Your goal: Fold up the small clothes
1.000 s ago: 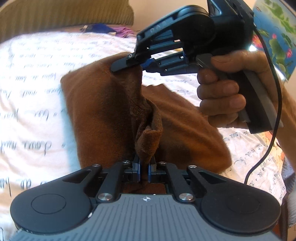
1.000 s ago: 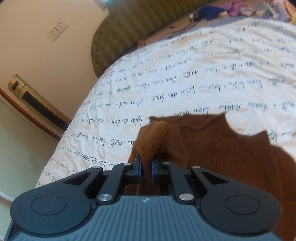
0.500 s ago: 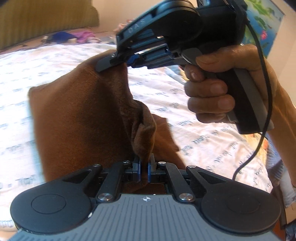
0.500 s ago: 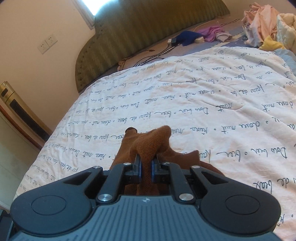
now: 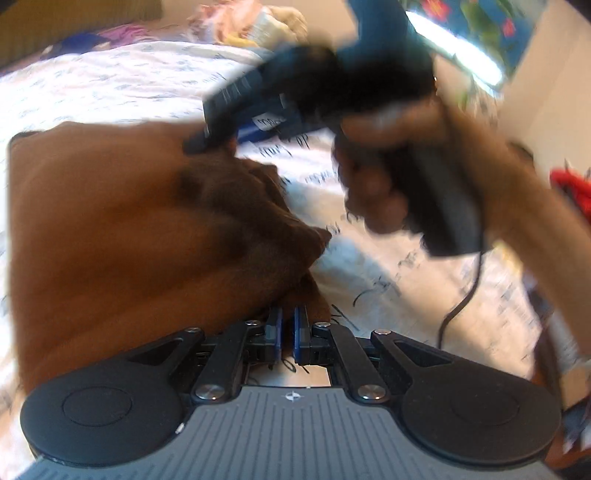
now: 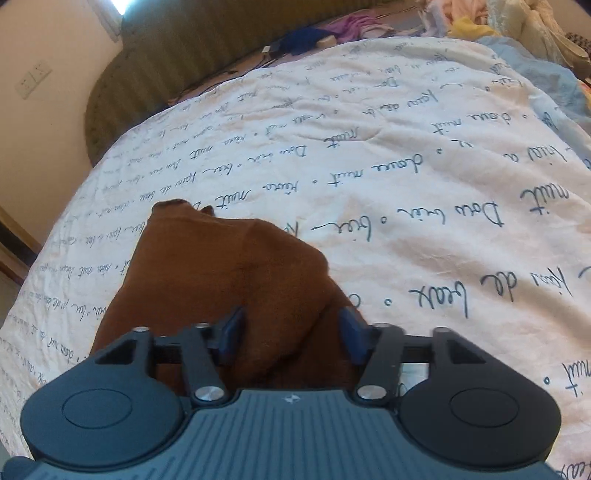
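Note:
A brown garment (image 6: 229, 280) lies folded on the white bedsheet with handwriting print (image 6: 406, 184). My right gripper (image 6: 291, 336) stands open just above the garment's near part, its blue pads wide apart with cloth under the gap. In the left wrist view the garment (image 5: 110, 229) fills the left half. My left gripper (image 5: 288, 332) has its pads almost together, pinching the garment's near edge. The right gripper (image 5: 201, 142), blurred by motion, hovers at the garment's far edge, held by a hand (image 5: 376, 177).
An olive padded headboard (image 6: 166, 66) curves along the far side of the bed. Blue and purple clothes (image 6: 314, 35) lie by it, and a pile of light clothes (image 6: 517, 26) sits at the far right. A black cable (image 5: 465, 295) hangs from the right gripper.
My right gripper has opened and let go of the garment's corner. The garment has come down from hanging onto the sheet. The left gripper still pinches its edge.

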